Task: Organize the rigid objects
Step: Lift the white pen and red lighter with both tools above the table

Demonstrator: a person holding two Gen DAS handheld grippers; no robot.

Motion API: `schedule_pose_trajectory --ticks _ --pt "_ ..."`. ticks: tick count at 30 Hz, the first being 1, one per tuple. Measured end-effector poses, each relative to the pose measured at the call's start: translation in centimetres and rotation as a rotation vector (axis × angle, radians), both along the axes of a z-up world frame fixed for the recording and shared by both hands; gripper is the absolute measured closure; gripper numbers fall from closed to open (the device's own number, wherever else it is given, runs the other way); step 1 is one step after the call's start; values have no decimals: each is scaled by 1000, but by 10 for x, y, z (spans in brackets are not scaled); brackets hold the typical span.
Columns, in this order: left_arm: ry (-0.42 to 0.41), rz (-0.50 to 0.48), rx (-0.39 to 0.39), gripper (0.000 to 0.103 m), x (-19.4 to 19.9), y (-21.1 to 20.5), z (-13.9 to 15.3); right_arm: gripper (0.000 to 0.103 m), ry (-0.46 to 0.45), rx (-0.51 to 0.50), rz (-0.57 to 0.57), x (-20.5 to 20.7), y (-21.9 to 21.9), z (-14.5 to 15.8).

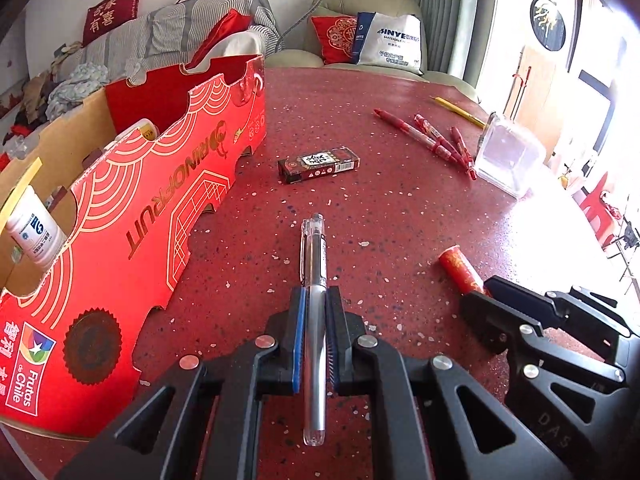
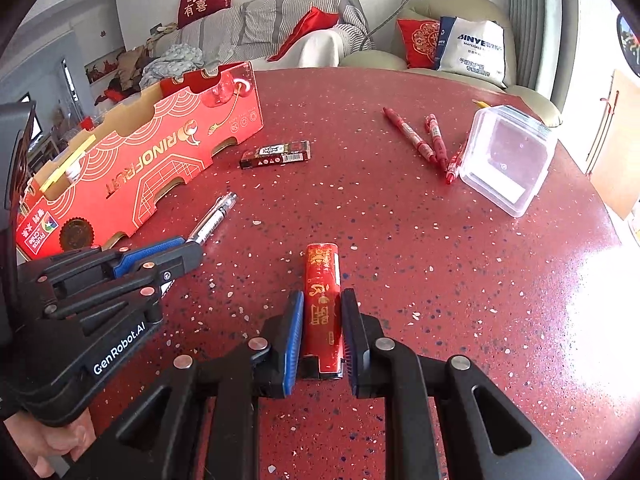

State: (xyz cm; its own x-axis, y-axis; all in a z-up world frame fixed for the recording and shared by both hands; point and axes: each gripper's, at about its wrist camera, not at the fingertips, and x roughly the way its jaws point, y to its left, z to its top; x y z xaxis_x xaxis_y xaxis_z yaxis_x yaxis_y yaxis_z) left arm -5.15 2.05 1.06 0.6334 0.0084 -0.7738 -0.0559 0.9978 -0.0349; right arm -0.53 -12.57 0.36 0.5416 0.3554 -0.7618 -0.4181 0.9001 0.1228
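My left gripper [image 1: 316, 300] is shut on a clear silver pen [image 1: 314, 264], which points forward above the red speckled table [image 1: 400, 220]. The same pen [image 2: 214, 218] sticks out of the left gripper [image 2: 192, 246] in the right wrist view. A red lighter with gold print [image 2: 322, 292] is clamped in my right gripper [image 2: 322, 308], held just over the table. From the left wrist view the lighter [image 1: 458, 266] pokes out of the right gripper [image 1: 476, 300] at the lower right. A red cardboard fruit box [image 1: 132, 216] stands to the left, holding a white bottle [image 1: 34, 232].
A small dark red packet [image 1: 318, 164] lies mid-table. Several red pens [image 1: 436, 142] and a yellow pencil [image 1: 456, 110] lie beside a clear plastic container [image 1: 508, 156] at the far right. Beyond the table stand a sofa and an armchair with cushions.
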Motion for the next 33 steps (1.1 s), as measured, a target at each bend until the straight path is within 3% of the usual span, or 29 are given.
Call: schedule_pose_trajectory --ticks 33 --pt "-30 42 25 93 -6 -1 3 83 -71 3 -10 -10 -1 10"
